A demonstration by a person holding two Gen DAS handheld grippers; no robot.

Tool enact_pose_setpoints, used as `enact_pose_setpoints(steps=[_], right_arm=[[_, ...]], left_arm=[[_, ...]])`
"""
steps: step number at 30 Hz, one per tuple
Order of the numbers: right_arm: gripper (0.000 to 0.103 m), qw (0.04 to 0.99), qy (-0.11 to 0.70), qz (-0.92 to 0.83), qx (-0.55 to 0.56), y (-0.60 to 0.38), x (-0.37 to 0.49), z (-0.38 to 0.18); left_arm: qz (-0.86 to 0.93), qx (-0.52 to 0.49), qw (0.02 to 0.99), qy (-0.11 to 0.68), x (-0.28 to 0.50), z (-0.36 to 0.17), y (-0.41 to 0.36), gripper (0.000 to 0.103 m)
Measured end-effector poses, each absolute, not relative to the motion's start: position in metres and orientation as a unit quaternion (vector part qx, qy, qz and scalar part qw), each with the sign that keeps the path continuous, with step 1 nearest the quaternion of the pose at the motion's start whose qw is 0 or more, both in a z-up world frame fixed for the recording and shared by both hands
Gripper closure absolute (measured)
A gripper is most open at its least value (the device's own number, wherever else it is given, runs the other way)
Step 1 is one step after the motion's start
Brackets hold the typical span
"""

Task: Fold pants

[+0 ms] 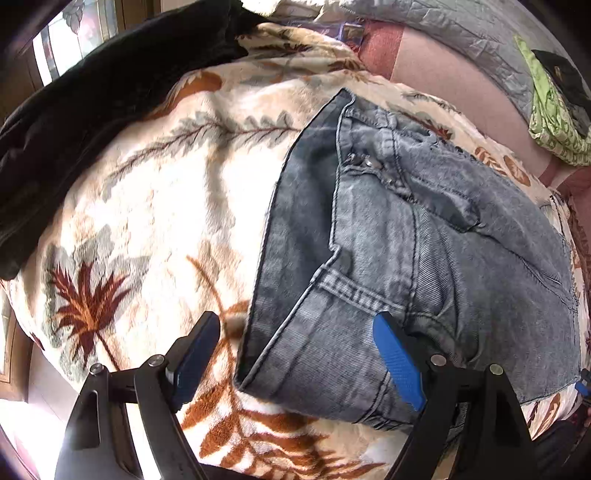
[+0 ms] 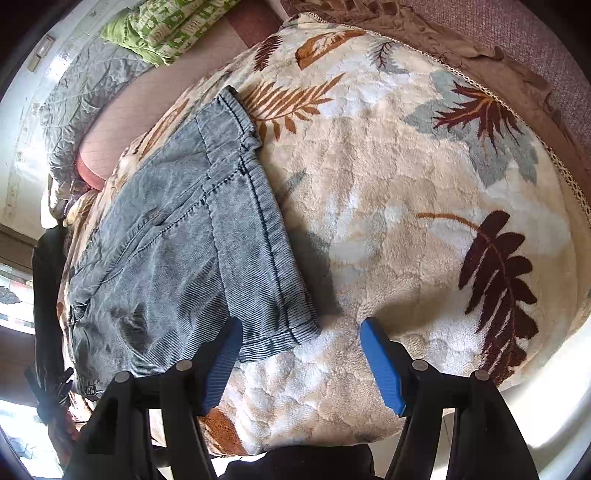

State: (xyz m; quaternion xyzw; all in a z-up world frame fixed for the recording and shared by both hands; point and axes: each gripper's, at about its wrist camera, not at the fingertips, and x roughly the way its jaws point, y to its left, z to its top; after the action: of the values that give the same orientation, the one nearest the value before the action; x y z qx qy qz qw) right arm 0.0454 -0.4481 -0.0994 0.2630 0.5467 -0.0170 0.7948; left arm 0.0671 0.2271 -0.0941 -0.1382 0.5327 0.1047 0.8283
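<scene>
Grey-blue denim pants [image 1: 424,251] lie folded in a compact stack on a cream leaf-patterned blanket [image 1: 166,206]. In the left wrist view they fill the right half, waistband and pocket seams on top. My left gripper [image 1: 295,332] is open above the near left corner of the stack, holding nothing. In the right wrist view the pants [image 2: 177,258] lie left of centre with a hemmed edge near the fingers. My right gripper [image 2: 301,332] is open just over the stack's near right corner, holding nothing.
A black garment [image 1: 92,99] lies along the blanket's far left edge. A green patterned cloth [image 2: 166,26] and a grey quilt [image 1: 461,33] lie on the pink bed surface [image 1: 443,74] beyond. A brown cover [image 2: 498,62] borders the blanket [image 2: 406,184] on the right.
</scene>
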Motion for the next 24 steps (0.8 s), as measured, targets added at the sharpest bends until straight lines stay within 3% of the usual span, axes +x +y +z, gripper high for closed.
enact_pose_setpoints(steps=[6, 8, 9, 12, 16, 24], right_arm=[[0.042, 0.792, 0.546, -0.001, 0.274, -0.441, 0.049, -0.103], [0.058, 0.792, 0.544, -0.006, 0.277, -0.442, 0.049, -0.104], [0.066, 0.792, 0.545, -0.008, 0.276, -0.442, 0.049, -0.104], [0.072, 0.793, 0.545, -0.008, 0.27, -0.443, 0.046, -0.104], [0.075, 0.797, 0.547, -0.009, 0.256, -0.439, 0.046, -0.102], [0.078, 0.821, 0.536, -0.012, 0.197, -0.424, 0.034, -0.071]], left_arm=[[0.096, -0.247, 0.806, 0.529, 0.051, -0.096, 0.257, 0.018], [0.1, -0.232, 0.806, 0.535, 0.054, -0.098, 0.256, 0.018], [0.105, -0.227, 0.806, 0.537, 0.054, -0.097, 0.254, 0.023], [0.12, -0.188, 0.809, 0.544, 0.059, -0.096, 0.245, 0.078], [0.128, -0.176, 0.813, 0.54, 0.056, -0.091, 0.242, 0.089], [0.123, -0.198, 0.822, 0.519, 0.025, -0.064, 0.249, 0.092]])
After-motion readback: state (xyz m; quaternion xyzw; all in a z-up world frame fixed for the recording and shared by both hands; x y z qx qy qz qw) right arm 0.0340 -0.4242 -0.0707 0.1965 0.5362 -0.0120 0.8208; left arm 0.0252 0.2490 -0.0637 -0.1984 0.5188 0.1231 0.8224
